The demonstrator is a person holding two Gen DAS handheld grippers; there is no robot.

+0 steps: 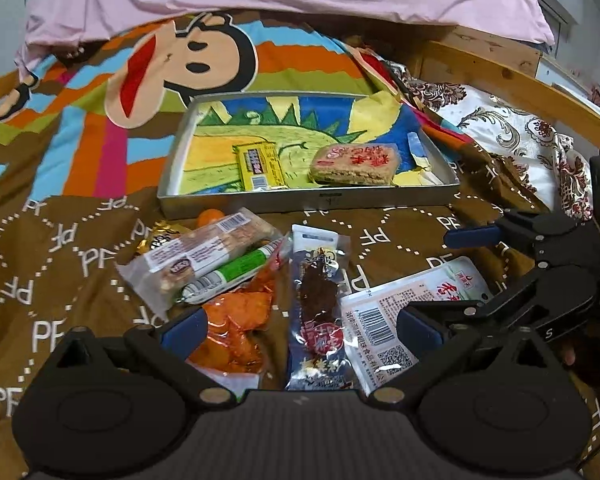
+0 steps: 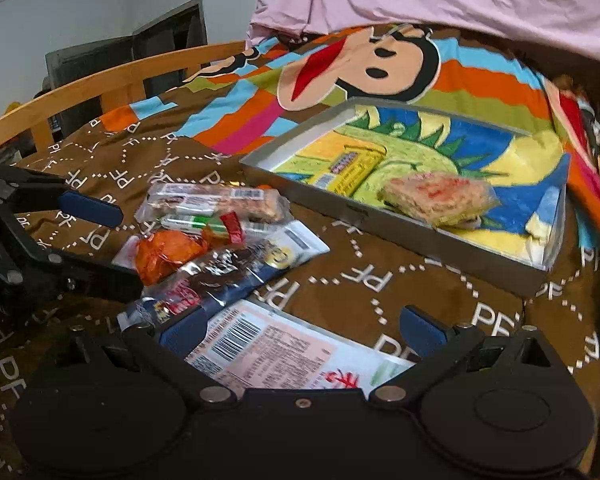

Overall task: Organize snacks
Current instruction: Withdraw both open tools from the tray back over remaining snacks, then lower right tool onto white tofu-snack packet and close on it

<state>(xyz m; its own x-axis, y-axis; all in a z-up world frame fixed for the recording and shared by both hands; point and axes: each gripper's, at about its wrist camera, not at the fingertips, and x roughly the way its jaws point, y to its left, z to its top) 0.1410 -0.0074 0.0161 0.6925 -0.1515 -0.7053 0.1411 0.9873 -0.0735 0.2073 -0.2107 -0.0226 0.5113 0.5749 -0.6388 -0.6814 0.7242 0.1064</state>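
Both the left gripper (image 1: pixel 300 332) and right gripper (image 2: pixel 302 330) are held wide and empty over the snacks (image 1: pixel 236 272) heaped on the bed (image 1: pixel 60 264); two are already in the tray (image 1: pixel 300 202). Overlapping slick wrappers could be pinched together, or slip.

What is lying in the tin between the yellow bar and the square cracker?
Nothing: between the yellow bar and the cracker only the tin's painted bottom shows, in both views.
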